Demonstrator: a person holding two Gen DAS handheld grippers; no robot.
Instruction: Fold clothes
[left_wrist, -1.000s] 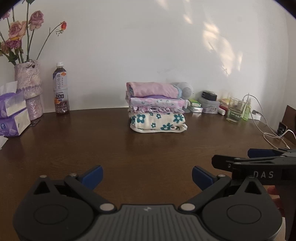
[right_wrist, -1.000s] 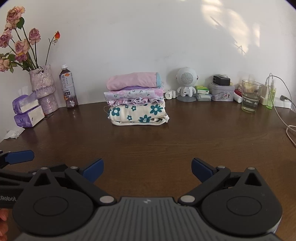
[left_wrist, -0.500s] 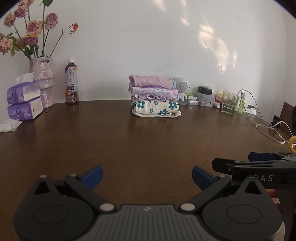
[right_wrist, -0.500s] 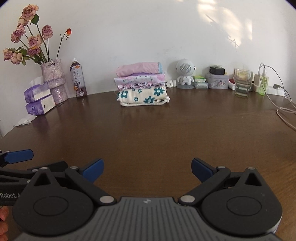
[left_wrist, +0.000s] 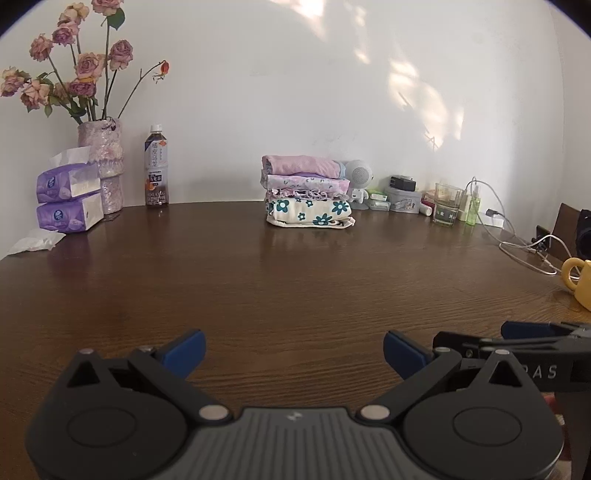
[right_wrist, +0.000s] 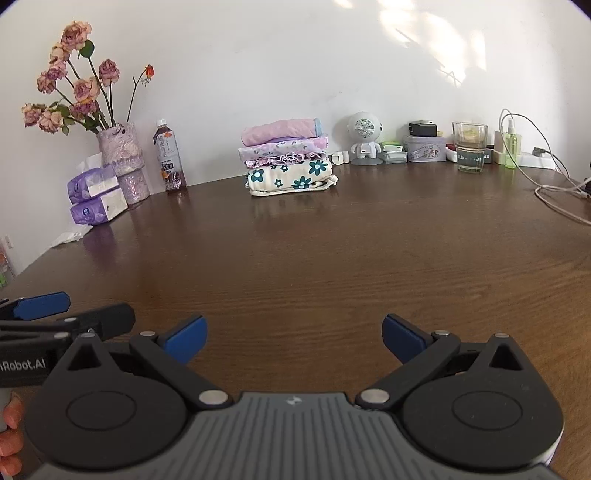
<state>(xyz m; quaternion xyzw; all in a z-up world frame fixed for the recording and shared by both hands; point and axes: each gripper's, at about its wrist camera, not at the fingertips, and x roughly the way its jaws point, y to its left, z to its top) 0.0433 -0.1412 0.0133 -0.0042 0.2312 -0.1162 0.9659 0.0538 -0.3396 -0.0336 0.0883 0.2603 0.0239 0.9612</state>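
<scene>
Stack of folded clothes (left_wrist: 308, 192) at centre frame, far back on the brown surface (left_wrist: 295, 280) near the wall. "DAS" readable on the right claw (right_wrist: 291, 334), "Robot.AI" on the left claw (left_wrist: 293, 350). Both spread wide, holding nothing, low in frame. Bottle (left_wrist: 156, 166), vase (left_wrist: 101, 162), tissue packs (left_wrist: 68, 197) upper left; glass (right_wrist: 470, 146), cables right.

Counted on the wooden table (right_wrist: 332, 258): four folded garments (right_wrist: 287, 160) in one stack; two purple tissue packs (right_wrist: 96, 199), stacked; one vase (right_wrist: 123, 162) of dried roses (right_wrist: 77, 88); one tea bottle (right_wrist: 169, 157); one white robot figurine (right_wrist: 365, 138); one drinking glass (right_wrist: 470, 147); one green spray bottle (right_wrist: 512, 146); one yellow mug (left_wrist: 580, 282); two grippers, left gripper (left_wrist: 293, 349) and right gripper (right_wrist: 291, 334), jaws spread wide, empty.
</scene>
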